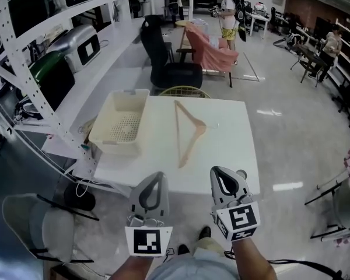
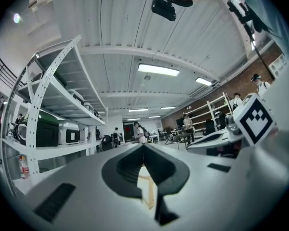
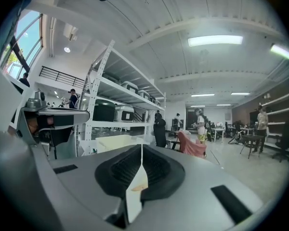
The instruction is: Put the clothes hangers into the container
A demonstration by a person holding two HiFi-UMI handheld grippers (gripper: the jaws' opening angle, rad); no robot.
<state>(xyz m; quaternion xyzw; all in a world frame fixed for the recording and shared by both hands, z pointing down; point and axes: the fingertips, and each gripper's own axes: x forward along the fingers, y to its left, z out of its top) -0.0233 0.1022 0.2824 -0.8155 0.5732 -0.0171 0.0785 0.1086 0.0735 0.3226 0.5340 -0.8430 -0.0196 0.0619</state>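
A wooden clothes hanger (image 1: 189,130) lies flat on the middle of the white table (image 1: 233,150). A cream plastic basket (image 1: 121,121) with a perforated floor stands on the table's left side and holds nothing that I can see. Both grippers hover short of the table's near edge, pointing at it. My left gripper (image 1: 157,175) is shut with nothing in it, and a strip of the hanger (image 2: 147,191) shows through the slot behind its tips (image 2: 143,147). My right gripper (image 1: 220,171) is also shut and holds nothing (image 3: 141,147). The basket (image 3: 116,141) shows ahead in the right gripper view.
A white shelving rack (image 1: 23,57) with appliances runs along the left, close to the basket. A black office chair (image 1: 166,63) and a pink-draped chair (image 1: 213,51) stand beyond the table. A grey chair (image 1: 38,232) is at my lower left. People stand far back.
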